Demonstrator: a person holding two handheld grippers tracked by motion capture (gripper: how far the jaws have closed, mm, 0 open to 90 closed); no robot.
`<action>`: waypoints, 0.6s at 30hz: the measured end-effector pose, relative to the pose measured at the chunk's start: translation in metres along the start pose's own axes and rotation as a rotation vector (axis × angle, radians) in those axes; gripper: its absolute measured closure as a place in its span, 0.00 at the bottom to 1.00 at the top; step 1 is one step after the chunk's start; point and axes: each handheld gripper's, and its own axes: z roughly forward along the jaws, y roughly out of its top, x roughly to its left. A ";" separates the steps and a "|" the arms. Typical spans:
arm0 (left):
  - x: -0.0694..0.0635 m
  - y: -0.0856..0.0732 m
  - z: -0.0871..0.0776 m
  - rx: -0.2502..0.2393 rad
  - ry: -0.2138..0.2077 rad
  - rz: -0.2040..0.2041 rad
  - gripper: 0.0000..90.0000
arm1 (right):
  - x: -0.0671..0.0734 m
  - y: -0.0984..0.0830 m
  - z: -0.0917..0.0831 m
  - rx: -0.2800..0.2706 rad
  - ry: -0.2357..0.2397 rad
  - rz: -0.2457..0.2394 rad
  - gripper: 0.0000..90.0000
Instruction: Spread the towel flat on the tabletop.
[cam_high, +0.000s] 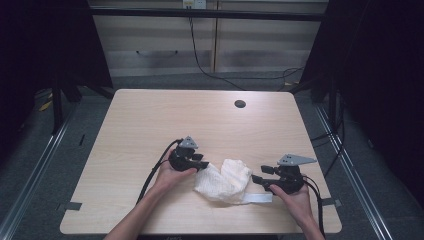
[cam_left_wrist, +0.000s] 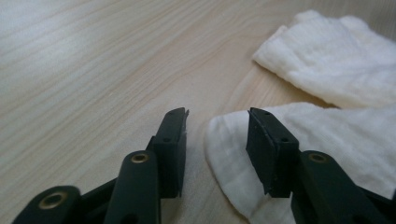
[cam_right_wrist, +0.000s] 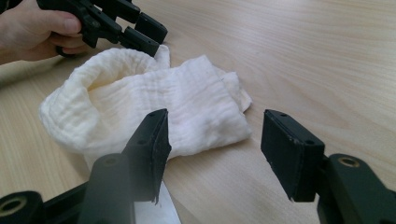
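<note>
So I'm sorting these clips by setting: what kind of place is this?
Probably a lab recording bay: a bare wooden table with one white cloth, dark curtains at both sides, and loose cables across the grey floor.

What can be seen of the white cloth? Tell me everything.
The white cloth is a soft, crinkled, gauze-like fabric, cream-white, lying loosely folded in a rumpled heap on the wooden table near its front edge, between the two grippers. A flat white strip sticks out at its front right. The left gripper has open jaws straddling one rounded edge; the right gripper is open beside it.
</note>
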 end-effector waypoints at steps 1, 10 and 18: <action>-0.002 -0.001 0.000 0.002 0.009 0.016 0.68 | 0.000 0.000 0.000 0.000 0.000 -0.003 0.47; -0.013 -0.005 -0.001 -0.013 0.016 0.037 0.95 | 0.002 0.000 0.000 0.004 -0.001 -0.003 0.46; -0.002 -0.007 -0.002 -0.029 -0.062 -0.078 0.97 | 0.001 -0.001 -0.001 0.001 -0.002 0.001 0.46</action>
